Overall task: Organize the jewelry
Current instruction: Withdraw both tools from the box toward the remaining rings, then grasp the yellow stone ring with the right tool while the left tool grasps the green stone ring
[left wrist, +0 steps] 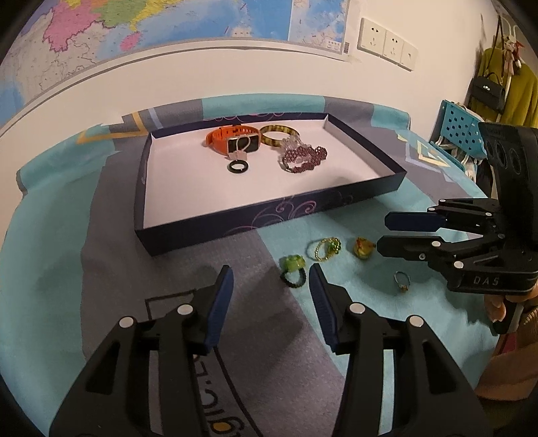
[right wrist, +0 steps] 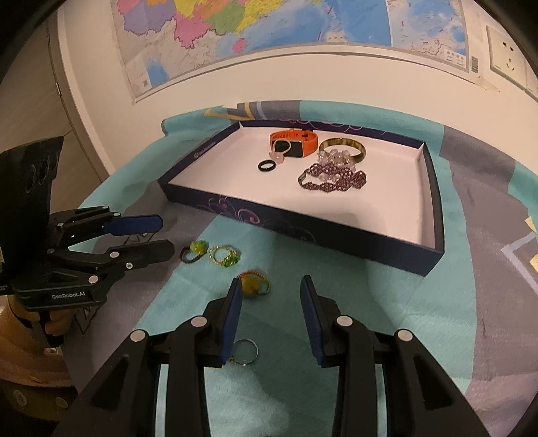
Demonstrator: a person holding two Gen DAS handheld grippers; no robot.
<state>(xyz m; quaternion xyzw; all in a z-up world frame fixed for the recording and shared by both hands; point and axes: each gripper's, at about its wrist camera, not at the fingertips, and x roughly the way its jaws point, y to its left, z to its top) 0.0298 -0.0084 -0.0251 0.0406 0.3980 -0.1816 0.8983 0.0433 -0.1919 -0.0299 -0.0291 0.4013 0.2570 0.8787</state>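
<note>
The jewelry lies in two groups. Inside the shallow dark-blue tray [left wrist: 208,235] with its white floor sit an orange-strapped watch [left wrist: 232,136], a striped bangle [left wrist: 279,132], a dark red bead strand [left wrist: 304,158] tangled with clear beads, and a black ring [left wrist: 238,166], all gathered toward the tray's far side. A small pale ring with a stone rests against the watch face.

On the patterned teal and grey cloth [left wrist: 101,269] in front of the tray lie four loose rings in a loose row: a black beaded ring with a green stone [left wrist: 293,267], a gold ring with green beads [left wrist: 328,248], a yellow-stone ring [left wrist: 363,248], and a thin metal ring [left wrist: 401,280] nearest the person.

The left hand-held gripper [left wrist: 271,279] hangs over the cloth with its blue pads apart and nothing between them; the green-stone ring lies just beside its right finger. The right hand-held gripper [right wrist: 270,295] is likewise spread and empty, with the yellow-stone ring just by its left fingertip and the thin metal ring partly hidden behind that finger.

Behind the desk, a map [left wrist: 168,23] and wall sockets [left wrist: 386,42] hang on the white wall.
</note>
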